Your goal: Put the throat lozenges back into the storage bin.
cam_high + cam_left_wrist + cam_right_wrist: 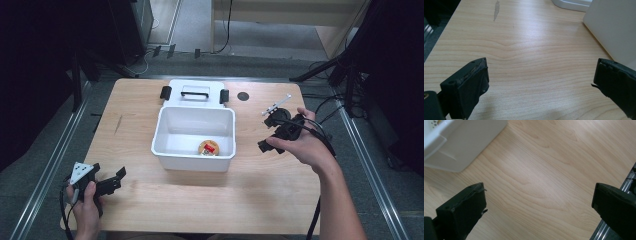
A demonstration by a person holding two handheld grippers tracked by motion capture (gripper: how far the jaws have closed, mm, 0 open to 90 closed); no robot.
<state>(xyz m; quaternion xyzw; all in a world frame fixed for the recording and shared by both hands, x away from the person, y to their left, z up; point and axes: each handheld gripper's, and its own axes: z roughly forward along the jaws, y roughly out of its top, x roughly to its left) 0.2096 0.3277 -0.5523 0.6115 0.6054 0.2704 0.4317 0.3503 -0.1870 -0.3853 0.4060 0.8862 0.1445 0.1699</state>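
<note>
Container (194, 135), white and open-topped, sits mid-tabletop (150, 200) with a small round orange-and-red item (208, 148) on its floor, so the drop-off looks done. Right claw (270, 131) hangs just beside its right wall, jaws wide and empty, clear of the rim. Left claw (112, 181), also wide and empty, rests near the front-left edge, out of the way. Lid (195, 93) lies behind the container.

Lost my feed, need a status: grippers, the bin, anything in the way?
Left gripper open, empty, low at table's near-left corner. Right gripper open, empty, right of white bin. Small round item lies inside bin; lid off, behind it. Nothing blocking.
</note>
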